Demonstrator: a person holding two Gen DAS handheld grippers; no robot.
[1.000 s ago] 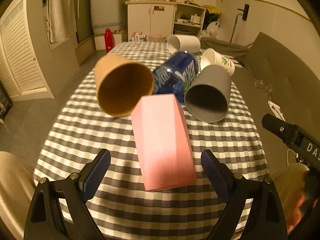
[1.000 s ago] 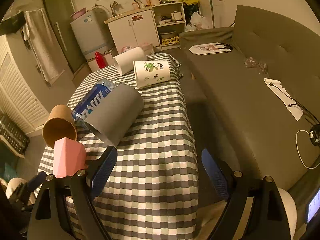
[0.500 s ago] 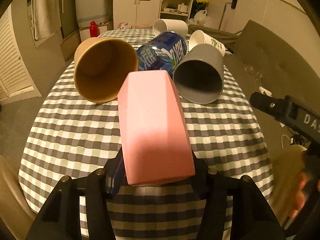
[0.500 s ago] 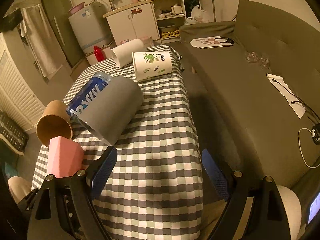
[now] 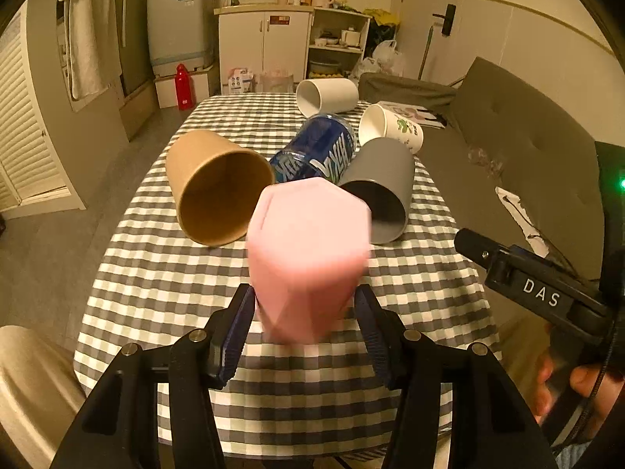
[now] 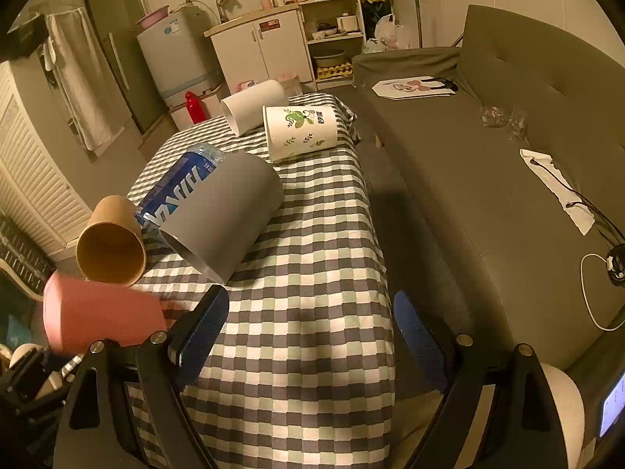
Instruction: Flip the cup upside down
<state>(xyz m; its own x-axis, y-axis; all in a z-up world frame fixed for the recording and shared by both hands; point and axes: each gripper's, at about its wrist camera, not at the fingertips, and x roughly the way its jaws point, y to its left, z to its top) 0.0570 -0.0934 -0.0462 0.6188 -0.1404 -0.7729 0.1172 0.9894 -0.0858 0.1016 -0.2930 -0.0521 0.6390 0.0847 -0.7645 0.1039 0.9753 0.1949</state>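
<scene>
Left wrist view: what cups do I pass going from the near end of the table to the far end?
Pink cup in the left tool → brown cup → grey cup → leafy white cup → plain white cup.

Checked tablecloth (image 5: 164, 273) over a table. Beyond the fingertips, lying on their sides: brown paper cup (image 5: 218, 191), blue-labelled bottle (image 5: 316, 152), grey cup (image 5: 381, 187). Farther ahead, a leaf-printed cup (image 6: 300, 131) and a white cup (image 5: 326, 95), also tipped over.
</scene>
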